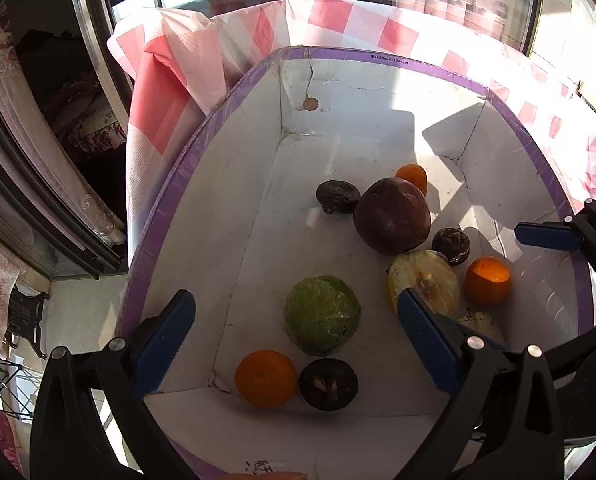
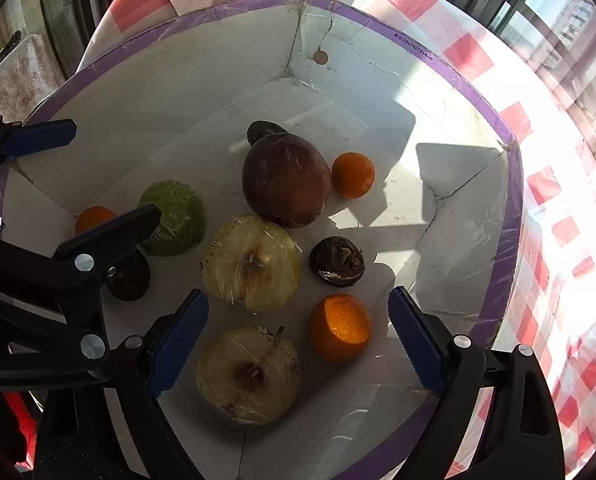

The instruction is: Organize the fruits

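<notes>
Fruit sits loose in the white box [image 2: 450, 240] on my checked cloth [image 2: 570, 240]: dark red apple [image 2: 286, 180], wrapped halves, oranges. I hold both left gripper [image 1: 294, 328] and right gripper [image 2: 298, 332] above it, jaws wide apart, gripping nothing.
</notes>
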The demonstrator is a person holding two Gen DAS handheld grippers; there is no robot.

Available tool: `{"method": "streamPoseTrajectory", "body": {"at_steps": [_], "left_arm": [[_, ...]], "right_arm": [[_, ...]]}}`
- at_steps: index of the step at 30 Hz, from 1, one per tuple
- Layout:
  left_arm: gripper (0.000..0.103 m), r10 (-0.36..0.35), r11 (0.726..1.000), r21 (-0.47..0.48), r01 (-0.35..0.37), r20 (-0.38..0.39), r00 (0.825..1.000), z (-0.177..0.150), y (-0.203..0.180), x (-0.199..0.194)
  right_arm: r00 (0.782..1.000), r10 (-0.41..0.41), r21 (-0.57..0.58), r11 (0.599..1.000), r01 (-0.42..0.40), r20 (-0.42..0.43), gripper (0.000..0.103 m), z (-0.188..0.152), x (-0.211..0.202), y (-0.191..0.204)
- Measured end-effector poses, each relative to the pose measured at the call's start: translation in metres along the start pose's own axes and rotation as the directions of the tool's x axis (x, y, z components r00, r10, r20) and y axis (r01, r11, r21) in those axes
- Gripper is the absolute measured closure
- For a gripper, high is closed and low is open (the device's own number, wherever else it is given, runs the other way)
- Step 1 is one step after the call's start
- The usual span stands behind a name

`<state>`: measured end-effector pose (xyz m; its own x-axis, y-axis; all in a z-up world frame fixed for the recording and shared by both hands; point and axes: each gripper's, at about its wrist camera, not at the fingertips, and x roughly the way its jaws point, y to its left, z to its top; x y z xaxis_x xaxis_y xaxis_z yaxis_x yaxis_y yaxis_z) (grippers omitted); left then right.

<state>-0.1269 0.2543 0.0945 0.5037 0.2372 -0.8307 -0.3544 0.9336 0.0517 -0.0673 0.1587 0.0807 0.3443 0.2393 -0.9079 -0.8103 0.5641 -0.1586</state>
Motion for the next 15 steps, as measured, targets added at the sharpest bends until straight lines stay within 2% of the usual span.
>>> {"method": "streamPoseTrajectory", "body": {"at_steps": [15], "left_arm": [[0.002, 0.009, 1.0, 0.002, -0.009, -0.018, 1.0, 0.0021, -0.0001, 0.0032]], "right_arm": [[1.0, 0.001, 0.004, 1.0, -0.001, 0.002, 0.015, -0.0004, -0.0011, 0.0009]]}}
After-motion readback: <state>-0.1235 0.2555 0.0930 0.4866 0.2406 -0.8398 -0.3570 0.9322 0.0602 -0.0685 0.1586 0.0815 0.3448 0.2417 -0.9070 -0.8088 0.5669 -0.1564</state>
